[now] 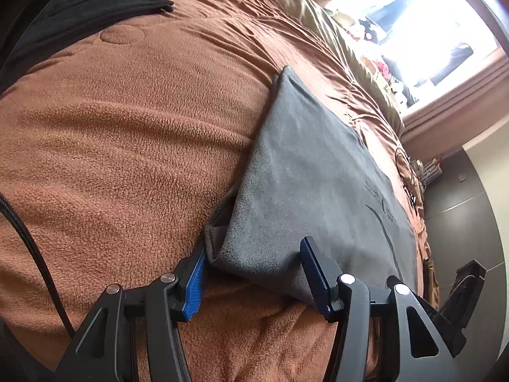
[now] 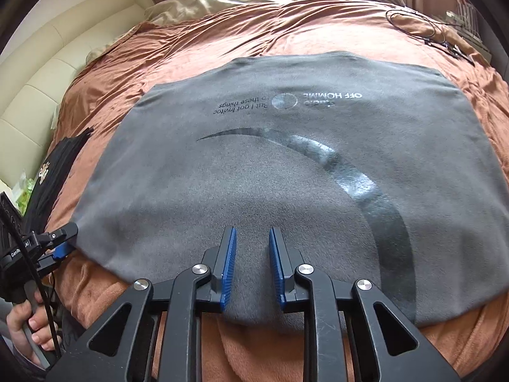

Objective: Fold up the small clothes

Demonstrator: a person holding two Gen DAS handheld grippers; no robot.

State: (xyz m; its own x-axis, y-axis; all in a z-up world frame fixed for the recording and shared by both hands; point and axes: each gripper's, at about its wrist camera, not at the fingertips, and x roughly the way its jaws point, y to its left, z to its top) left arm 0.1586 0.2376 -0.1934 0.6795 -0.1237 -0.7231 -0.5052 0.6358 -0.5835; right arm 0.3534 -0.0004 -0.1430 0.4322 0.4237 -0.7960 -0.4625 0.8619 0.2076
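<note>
Grey T-shirt (image 2: 254, 165) lies part-folded on the bed (image 1: 127, 127); my left claw (image 1: 251, 273) gapes at its corner, my right claw (image 2: 253, 267) narrow over its hem, unclamped; further folds remain.

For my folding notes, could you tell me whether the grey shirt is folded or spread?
Folded: the grey shirt lies as a flat rectangle, doubled layers showing at its corner.

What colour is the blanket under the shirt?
Rusty orange-brown blanket, plain and fuzzy; the left wrist view shows it best.
</note>
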